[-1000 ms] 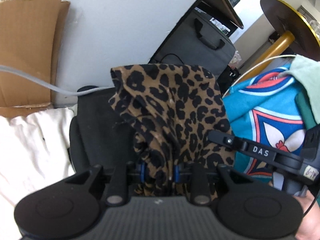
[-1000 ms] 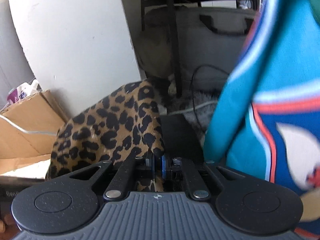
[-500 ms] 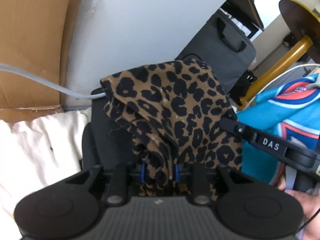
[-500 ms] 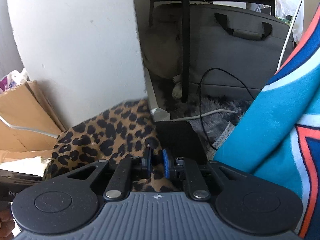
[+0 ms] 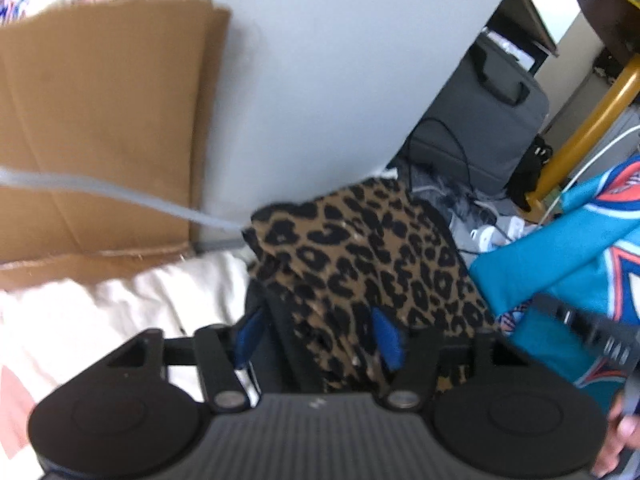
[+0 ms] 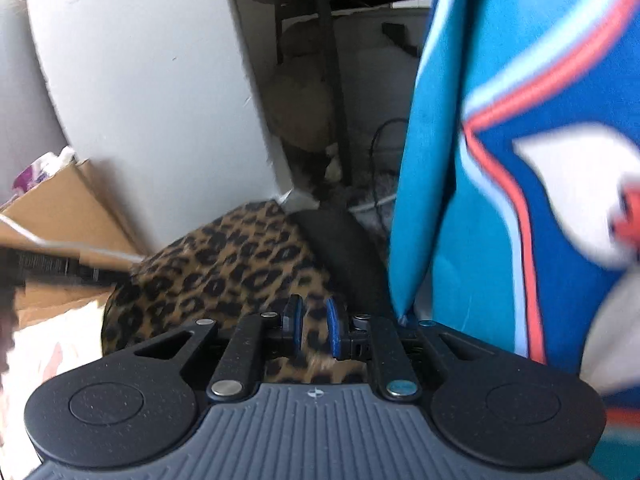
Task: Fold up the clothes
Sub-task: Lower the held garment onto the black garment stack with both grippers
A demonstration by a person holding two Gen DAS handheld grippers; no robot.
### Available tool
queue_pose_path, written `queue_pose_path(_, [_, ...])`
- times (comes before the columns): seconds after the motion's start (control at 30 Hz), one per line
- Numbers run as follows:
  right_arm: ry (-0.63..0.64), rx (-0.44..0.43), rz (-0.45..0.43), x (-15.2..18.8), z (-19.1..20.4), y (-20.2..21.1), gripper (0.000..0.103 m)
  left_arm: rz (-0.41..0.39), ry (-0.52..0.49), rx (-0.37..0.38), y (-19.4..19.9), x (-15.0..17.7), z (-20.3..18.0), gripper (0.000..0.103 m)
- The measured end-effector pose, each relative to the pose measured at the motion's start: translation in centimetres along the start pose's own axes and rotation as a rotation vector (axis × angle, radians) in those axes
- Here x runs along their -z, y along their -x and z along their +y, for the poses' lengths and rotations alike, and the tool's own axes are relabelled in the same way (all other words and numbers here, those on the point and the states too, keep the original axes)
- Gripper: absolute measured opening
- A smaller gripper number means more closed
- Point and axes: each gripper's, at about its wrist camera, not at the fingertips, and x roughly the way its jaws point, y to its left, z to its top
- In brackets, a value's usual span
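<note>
White wall behind; we are easing both open grippers, left gripper and right gripper, off the leopard-print garment, avoiding snags

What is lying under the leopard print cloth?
The leopard print cloth is draped over a black object, of which only a dark edge shows. Beside it lies a cream fabric. What the black object is, and anything else underneath, stays covered.
</note>
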Motion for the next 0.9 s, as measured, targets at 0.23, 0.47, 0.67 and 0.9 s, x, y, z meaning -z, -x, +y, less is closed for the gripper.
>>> queue_pose_path(0.23, [0.01, -0.034, 0.01, 2.6, 0.5, 0.9, 0.013, -0.076, -0.166, -0.004, 2.5, -2.2, -2.9, 0.023])
queue_pose_path(0.47, [0.012, -0.062, 0.016, 2.9, 1.5, -0.1, 0.038, 0.016, -0.268, -0.01, -0.4, -1.1, -5.0, 0.016])
queue_pose_path(0.67, [0.022, -0.065, 0.053, 3.7, 0.9, -1.5, 0.04, 0.015, -0.241, -0.072, -3.5, 2.1, -3.2, 0.018])
queue_pose_path(0.9, [-0.025, 0.024, 0.086, 5.8, -2.5, -0.5, 0.04, -0.014, -0.306, -0.06, -1.8, 1.9, -4.5, 0.016])
